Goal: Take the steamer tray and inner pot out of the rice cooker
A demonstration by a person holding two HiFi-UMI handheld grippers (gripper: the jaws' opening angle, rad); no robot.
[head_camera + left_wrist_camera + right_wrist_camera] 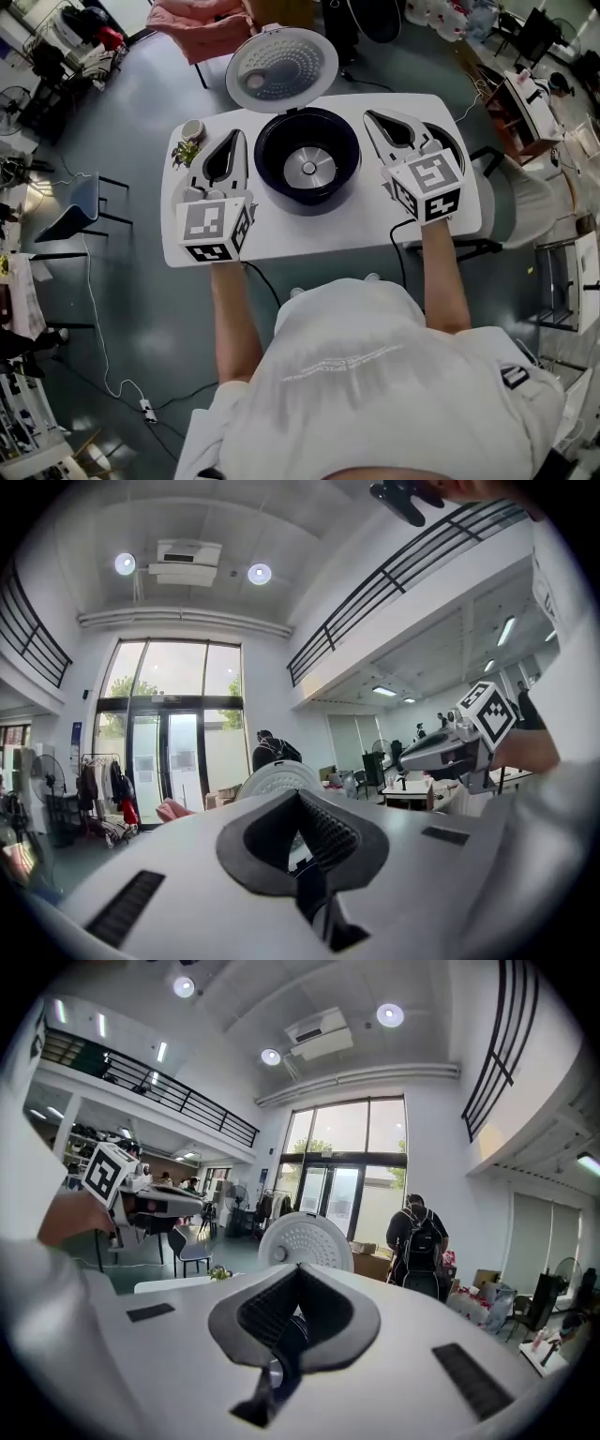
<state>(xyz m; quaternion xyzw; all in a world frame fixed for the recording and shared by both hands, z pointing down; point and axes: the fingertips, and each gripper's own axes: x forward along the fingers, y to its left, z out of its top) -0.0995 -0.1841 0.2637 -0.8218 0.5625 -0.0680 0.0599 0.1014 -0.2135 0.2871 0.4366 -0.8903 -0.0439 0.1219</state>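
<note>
Rice cooker sits mid tabletop, lid up, cavity dark with a silver disc at the bottom. Left tool and right tool flank it, both clenched, empty. Only the head view shows the cavity; the gripper views catch just the perforated lid. Dark round rim under the right tool is mostly hidden, can't identify it.

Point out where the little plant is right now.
Head view: the little plant sits near the table's far left corner, beside a small round object, just left of the left gripper and of the open rice cooker.
</note>
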